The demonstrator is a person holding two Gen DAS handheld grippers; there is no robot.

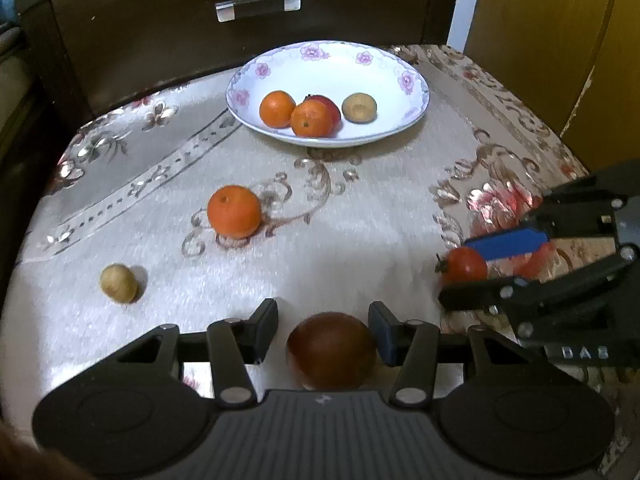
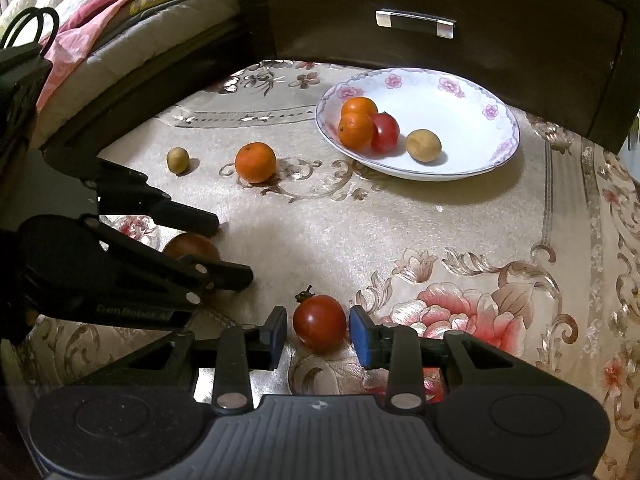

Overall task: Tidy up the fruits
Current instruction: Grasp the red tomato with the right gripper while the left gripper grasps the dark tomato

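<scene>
A white flowered plate point(image 1: 416, 92) point(image 2: 496, 128) at the back holds two oranges, a red tomato and a tan fruit. On the cloth lie an orange point(image 1: 234, 212) point(image 2: 255, 162) and a small tan fruit point(image 1: 119, 283) point(image 2: 177, 160). My left gripper point(image 1: 323, 332) point(image 2: 224, 248) is open, its fingers on either side of a dark brown-red fruit point(image 1: 332, 350) point(image 2: 192, 246) on the cloth, with small gaps. My right gripper point(image 2: 318, 334) point(image 1: 468, 268) is open around a red tomato point(image 2: 320, 322) point(image 1: 464, 266), not touching it.
A dark wooden drawer front with a clear handle point(image 1: 258, 6) point(image 2: 416, 23) stands right behind the plate. A bed with pink bedding point(image 2: 100, 8) lies at the far left. A yellow-brown cabinet point(image 1: 560, 40) stands at the right. The floral tablecloth point(image 1: 360, 208) covers the table.
</scene>
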